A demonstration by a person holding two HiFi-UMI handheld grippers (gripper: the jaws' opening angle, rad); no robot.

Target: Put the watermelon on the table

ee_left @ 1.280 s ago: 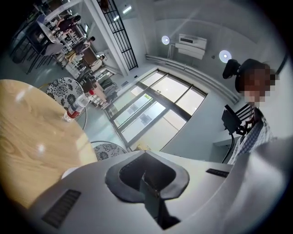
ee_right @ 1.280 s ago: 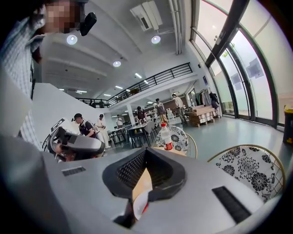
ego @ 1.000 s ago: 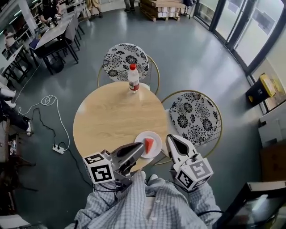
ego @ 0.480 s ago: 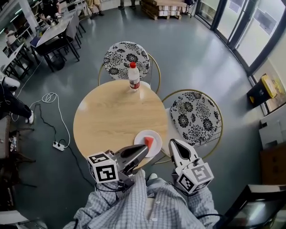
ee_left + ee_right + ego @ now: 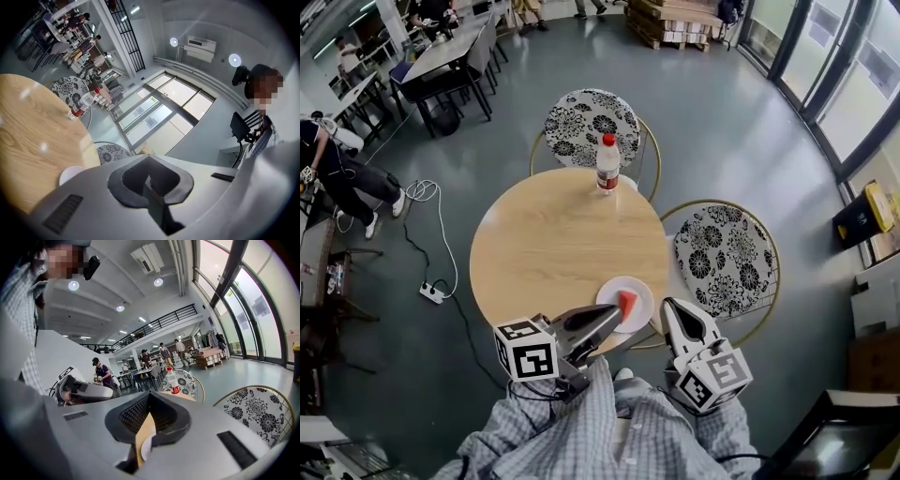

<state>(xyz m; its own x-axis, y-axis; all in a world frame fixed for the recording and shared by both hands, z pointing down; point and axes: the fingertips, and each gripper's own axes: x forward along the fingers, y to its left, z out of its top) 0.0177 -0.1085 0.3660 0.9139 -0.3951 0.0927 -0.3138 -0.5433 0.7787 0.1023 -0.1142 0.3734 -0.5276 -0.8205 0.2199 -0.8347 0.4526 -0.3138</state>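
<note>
A red watermelon slice (image 5: 625, 301) stands on a small white plate (image 5: 639, 292) at the near edge of the round wooden table (image 5: 553, 253). My left gripper (image 5: 614, 315) lies just short of the plate's near left side, shut and holding nothing. My right gripper (image 5: 667, 304) hovers off the table's edge to the right of the plate, its jaws together and empty. In the left gripper view the shut left gripper (image 5: 149, 158) hides the slice, and only the plate's rim (image 5: 69, 174) shows. In the right gripper view a sliver of plate (image 5: 144, 448) shows below the right gripper (image 5: 149, 395).
A plastic water bottle (image 5: 607, 164) with a red cap stands at the table's far edge. Two floral-cushioned chairs flank the table, one behind it (image 5: 592, 127) and one to the right (image 5: 725, 255). A power strip (image 5: 431, 292) and cable lie on the floor at left.
The head view has drifted, so the table sits slightly further right in the picture. Both grippers keep their places by the plate, and the slice has not moved.
</note>
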